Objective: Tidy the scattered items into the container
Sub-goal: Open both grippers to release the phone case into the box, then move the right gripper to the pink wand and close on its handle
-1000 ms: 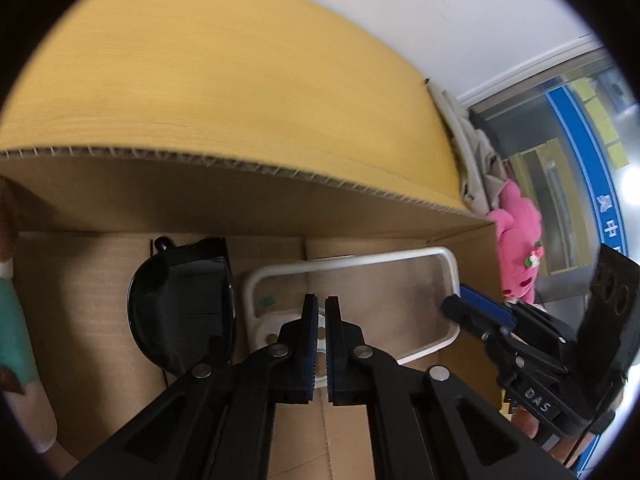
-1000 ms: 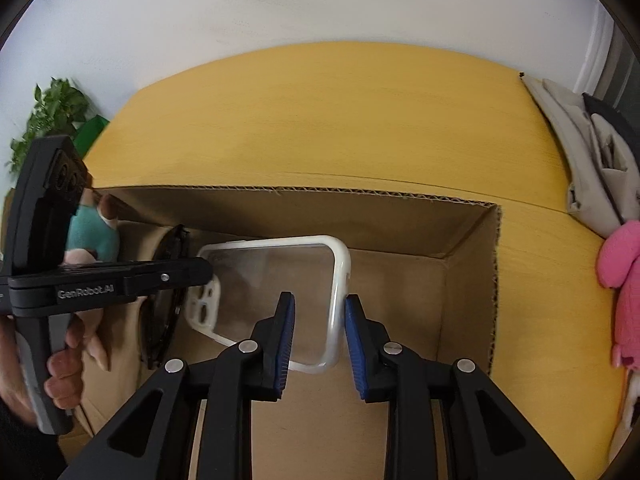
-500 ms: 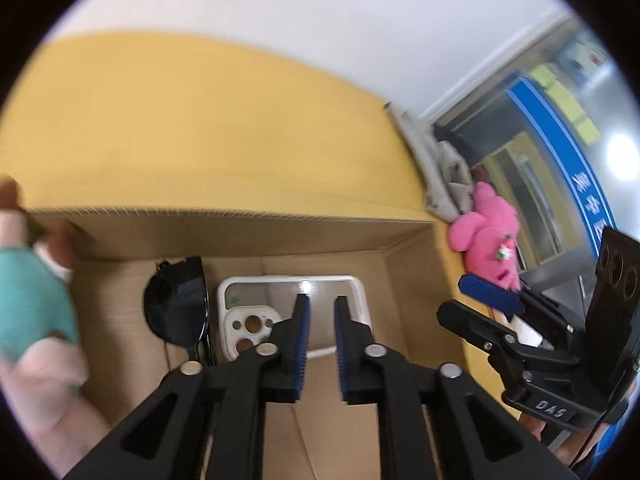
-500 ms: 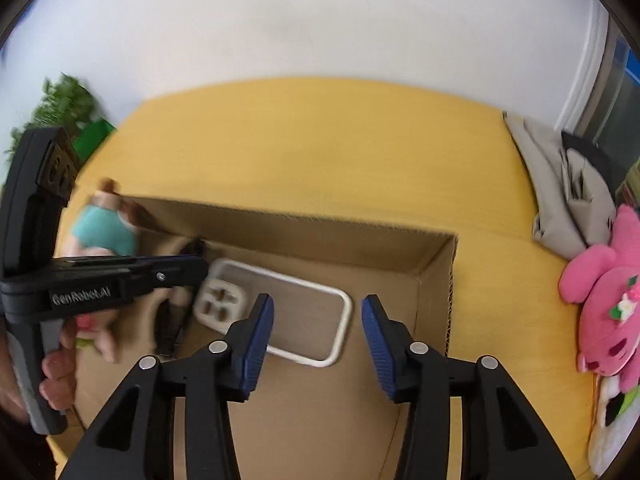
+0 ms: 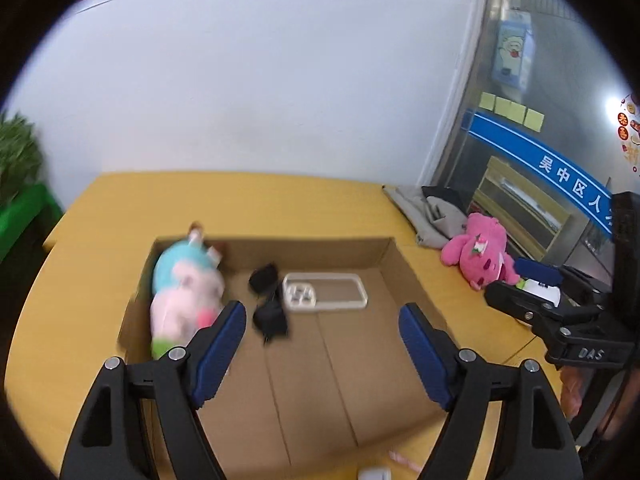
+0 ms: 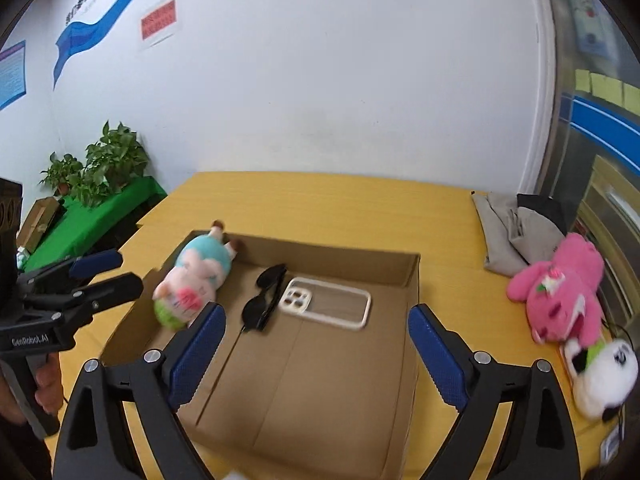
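An open cardboard box (image 5: 412, 276) (image 6: 414, 292) sits on the yellow table. Inside lie a clear phone case (image 5: 325, 291) (image 6: 325, 302), black sunglasses (image 5: 267, 304) (image 6: 266, 294) and a teal-and-pink plush (image 5: 184, 288) (image 6: 198, 276) at the left end. My left gripper (image 5: 322, 344) is open and empty above the box's near side. My right gripper (image 6: 316, 354) is open and empty above the box too. Each gripper shows in the other's view, the right one (image 5: 536, 284) and the left one (image 6: 100, 270).
A pink plush bear (image 5: 476, 250) (image 6: 560, 284) and a white panda plush (image 6: 604, 372) lie on the table right of the box. Grey folded cloth (image 5: 430, 212) (image 6: 516, 228) lies at the back right. Potted plants (image 6: 100, 164) stand on a green stand at the left.
Both grippers have let go of the phone case, opened wide and pulled up and back out of the box. The case now lies flat on the box floor.
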A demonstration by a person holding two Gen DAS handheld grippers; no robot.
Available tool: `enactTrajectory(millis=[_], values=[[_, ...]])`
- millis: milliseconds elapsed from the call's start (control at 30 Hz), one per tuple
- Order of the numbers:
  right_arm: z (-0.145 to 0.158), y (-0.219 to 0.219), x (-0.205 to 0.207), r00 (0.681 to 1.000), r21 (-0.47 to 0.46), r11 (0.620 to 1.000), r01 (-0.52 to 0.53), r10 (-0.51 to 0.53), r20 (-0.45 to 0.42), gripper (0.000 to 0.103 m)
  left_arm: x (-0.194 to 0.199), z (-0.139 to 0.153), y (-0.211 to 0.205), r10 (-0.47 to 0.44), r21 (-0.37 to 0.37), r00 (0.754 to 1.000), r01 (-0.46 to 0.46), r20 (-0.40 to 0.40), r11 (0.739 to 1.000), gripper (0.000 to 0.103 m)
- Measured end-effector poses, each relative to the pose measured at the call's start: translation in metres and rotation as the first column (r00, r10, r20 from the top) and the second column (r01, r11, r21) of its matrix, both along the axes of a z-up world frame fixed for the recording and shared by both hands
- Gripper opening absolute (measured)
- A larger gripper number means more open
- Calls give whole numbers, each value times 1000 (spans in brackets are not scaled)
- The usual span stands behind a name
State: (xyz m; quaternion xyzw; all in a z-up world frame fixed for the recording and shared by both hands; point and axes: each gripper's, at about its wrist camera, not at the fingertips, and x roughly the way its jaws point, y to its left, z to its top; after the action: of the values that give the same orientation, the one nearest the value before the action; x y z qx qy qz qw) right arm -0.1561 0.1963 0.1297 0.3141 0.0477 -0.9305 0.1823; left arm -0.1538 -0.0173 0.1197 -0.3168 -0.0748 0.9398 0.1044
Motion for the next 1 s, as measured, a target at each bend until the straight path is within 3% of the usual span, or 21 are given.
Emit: enactTrajectory(millis=[133,267,433,733,833,1000], values=[[-14,-2,50,1000,5,1000,6,-6,1,95,55,-13,10,39,-69,999,-40,-16,997,79],[-34,-10,90,1000,19,1000,7,-7,19,95,93,-29,19,4,-55,1000,-4,-4,998,79],[-58,-15,113,999,28,1000,-3,1,51,95,128,-40,26,26,-63,999,-28,-31,998,79],[-74,4,127,998,14,999,-40,39,49,96,134,-71,27,24,-42,999,-22,40,999,79],[-98,23,130,997,27,999,-37,35,74,97,132,-92,28,8,-9,995,-7,98,1000,79],[-166,55,134,973,49,998,-42,30,229,97,126,-125,32,-13,28,982,8,190,1000,79]])
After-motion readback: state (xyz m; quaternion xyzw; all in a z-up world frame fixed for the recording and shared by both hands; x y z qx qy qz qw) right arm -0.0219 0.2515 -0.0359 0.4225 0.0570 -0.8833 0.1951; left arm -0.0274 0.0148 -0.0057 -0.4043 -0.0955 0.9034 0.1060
